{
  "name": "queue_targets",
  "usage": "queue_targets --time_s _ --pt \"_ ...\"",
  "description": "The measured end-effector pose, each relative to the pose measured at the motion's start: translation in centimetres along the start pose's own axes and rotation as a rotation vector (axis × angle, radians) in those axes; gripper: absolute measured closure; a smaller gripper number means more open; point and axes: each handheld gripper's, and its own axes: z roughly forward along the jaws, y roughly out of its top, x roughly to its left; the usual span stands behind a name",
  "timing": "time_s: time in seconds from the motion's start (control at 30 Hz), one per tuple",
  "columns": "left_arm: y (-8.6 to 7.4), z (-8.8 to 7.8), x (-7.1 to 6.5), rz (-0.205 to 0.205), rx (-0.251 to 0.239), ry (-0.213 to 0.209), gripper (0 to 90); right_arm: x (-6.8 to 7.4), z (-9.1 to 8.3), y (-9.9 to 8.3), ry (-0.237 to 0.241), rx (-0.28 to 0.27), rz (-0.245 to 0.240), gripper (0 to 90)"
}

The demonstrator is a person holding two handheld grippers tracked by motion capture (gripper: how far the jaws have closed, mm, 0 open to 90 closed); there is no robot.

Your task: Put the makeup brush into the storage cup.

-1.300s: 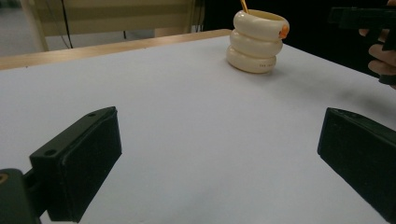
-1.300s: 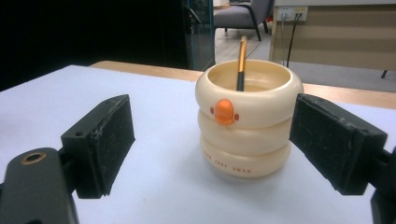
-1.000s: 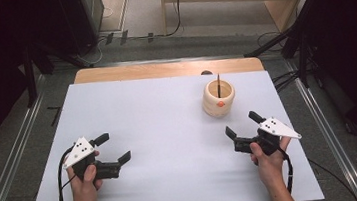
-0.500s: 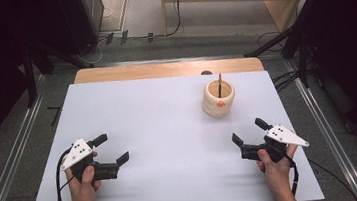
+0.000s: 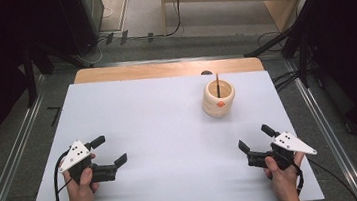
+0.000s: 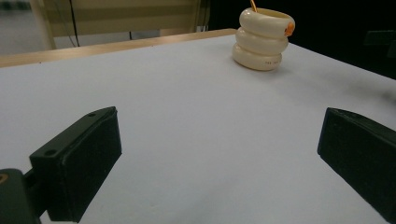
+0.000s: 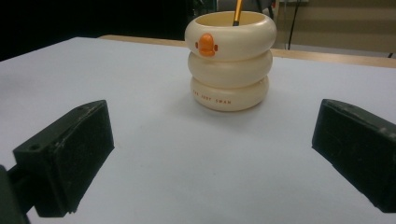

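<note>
The cream ringed pot [image 5: 218, 99] stands upright on the far right part of your white table [image 5: 168, 121], well apart from both tools. It looks like three stacked rings, with a small orange duck-like knob [image 7: 206, 45] on the top ring and a line of orange lettering on the bottom ring that is too small to read. A thin stick [image 5: 218, 84] rises out of the pot; its lower end is hidden inside, and in both gripper views its top is cut off by the frame edge. Your right tool [image 5: 254, 140] sits near the table's front right, its jaws spread wide with nothing between them, looking straight at the pot. Your left tool [image 5: 110, 150] is at the front left, jaws likewise wide apart and empty, and in its view the pot stands far off toward the upper right. In that view the right-hand jaw runs out of frame.
</note>
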Motion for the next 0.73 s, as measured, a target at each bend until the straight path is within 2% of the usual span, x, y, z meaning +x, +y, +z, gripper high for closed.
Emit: queue_targets --time_s 0.2,0.43,0.73 --pt "-0.3 -0.4 0.1 -0.004 -0.001 0.008 0.0 -0.1 -0.8 -0.2 0.000 -0.001 -0.001 0.0" --pt "-0.6 -1.0 0.2 -0.008 -0.005 0.015 0.0 0.1 -1.8 -0.4 -0.007 0.004 -0.031 0.0" --pt "-1.1 -1.3 0.2 -0.008 0.007 0.022 0.0 -0.2 -2.1 -0.4 -0.006 -0.003 -0.014 0.0"
